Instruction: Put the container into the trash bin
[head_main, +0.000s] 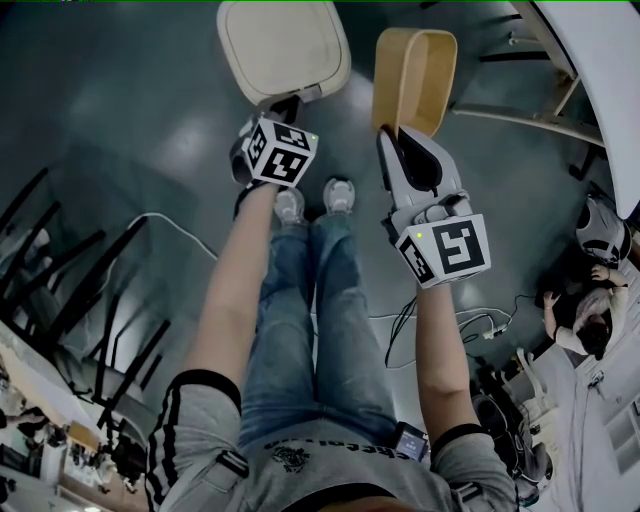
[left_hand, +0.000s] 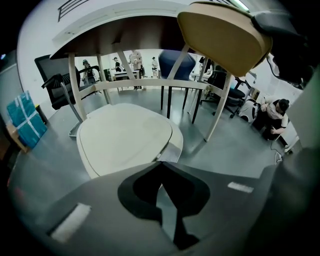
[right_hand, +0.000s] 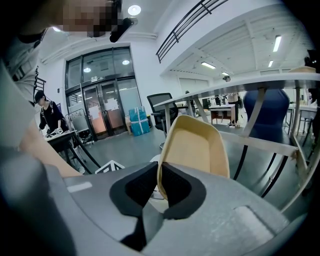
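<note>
While right gripper (head_main: 391, 136) clamps container (head_main: 413, 70) rim, left gripper (head_main: 284, 104), jaws together and empty, sits at trash bin lid (head_main: 283, 45), 12 o'clock; raise lid next.

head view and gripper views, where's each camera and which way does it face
Head view: on the head, steeply down at trash bin, container; shows arms, legs, left tool, right tool.
Left gripper view: on left tool, facing trash bin; jaws show.
Right gripper view: on right tool, facing container; jaws show.
All share the container.
</note>
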